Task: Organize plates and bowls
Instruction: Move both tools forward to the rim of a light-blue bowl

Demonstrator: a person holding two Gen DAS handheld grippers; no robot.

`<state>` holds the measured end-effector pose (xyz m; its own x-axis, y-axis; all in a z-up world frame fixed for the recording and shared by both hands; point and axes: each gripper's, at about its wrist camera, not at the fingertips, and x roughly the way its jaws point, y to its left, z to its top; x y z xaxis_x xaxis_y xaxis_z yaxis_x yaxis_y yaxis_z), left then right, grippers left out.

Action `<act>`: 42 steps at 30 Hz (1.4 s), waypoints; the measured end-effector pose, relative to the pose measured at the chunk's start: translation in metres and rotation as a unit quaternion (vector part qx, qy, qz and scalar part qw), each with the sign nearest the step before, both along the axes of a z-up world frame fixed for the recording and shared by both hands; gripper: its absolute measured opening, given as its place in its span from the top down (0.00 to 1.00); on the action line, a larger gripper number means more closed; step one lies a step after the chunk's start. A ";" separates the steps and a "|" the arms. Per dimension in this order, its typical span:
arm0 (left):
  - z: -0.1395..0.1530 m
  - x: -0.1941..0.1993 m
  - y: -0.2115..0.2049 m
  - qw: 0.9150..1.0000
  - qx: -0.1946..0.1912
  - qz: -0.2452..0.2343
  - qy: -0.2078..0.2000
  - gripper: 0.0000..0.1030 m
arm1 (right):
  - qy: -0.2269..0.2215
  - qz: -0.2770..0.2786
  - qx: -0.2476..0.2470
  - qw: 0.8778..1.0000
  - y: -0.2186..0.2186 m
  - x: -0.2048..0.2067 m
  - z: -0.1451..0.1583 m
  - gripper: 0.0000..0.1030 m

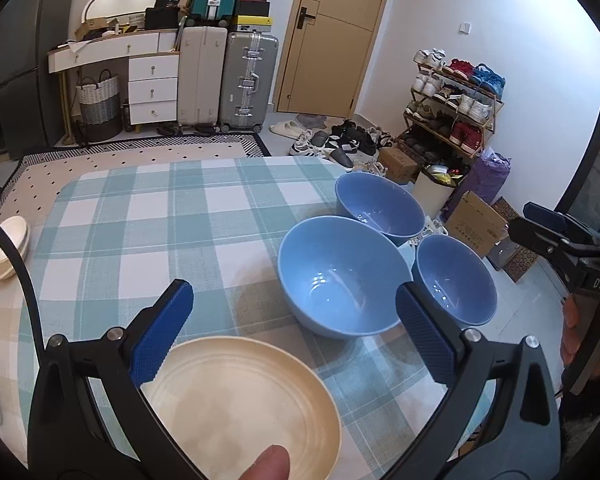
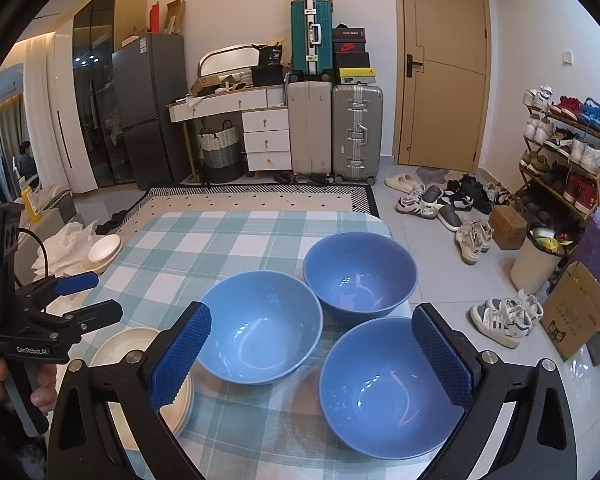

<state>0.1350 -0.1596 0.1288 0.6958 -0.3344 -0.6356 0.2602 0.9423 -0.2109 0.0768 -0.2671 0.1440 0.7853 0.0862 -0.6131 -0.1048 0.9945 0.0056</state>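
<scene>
Three blue bowls stand on the checked table: a middle bowl (image 1: 342, 276) (image 2: 260, 326), a far bowl (image 1: 380, 206) (image 2: 360, 274) and a near right bowl (image 1: 454, 280) (image 2: 392, 388). A cream plate stack (image 1: 240, 408) (image 2: 140, 380) lies at the near left. My left gripper (image 1: 296, 332) is open and empty above the plates; it also shows in the right wrist view (image 2: 90, 296). My right gripper (image 2: 312, 356) is open and empty above the near right bowl; it also shows in the left wrist view (image 1: 534, 224).
The table (image 1: 148, 216) has a teal and white checked cloth. More cream dishes (image 2: 102, 252) (image 1: 8, 246) sit on a surface left of it. Suitcases, drawers, a shoe rack (image 2: 564, 152), shoes and boxes lie beyond.
</scene>
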 end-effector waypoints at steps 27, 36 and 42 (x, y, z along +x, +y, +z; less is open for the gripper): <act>-0.006 0.125 -0.088 0.999 0.027 -0.023 0.005 0.02 | 0.032 -0.086 0.040 0.995 -0.090 0.078 -0.022 0.01; -0.020 0.163 -0.103 0.999 0.028 -0.028 0.027 0.02 | 0.050 -0.092 0.039 0.994 -0.104 0.099 -0.038 0.01; -0.035 0.186 -0.117 0.997 0.040 -0.043 0.047 0.06 | 0.059 -0.101 0.045 0.992 -0.115 0.114 -0.050 0.01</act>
<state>0.3211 -0.2768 0.0936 0.6019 -0.3366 -0.7242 0.3240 0.9318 -0.1638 0.1909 -0.3818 0.0943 0.7148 -0.0072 -0.6993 0.1029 0.9901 0.0950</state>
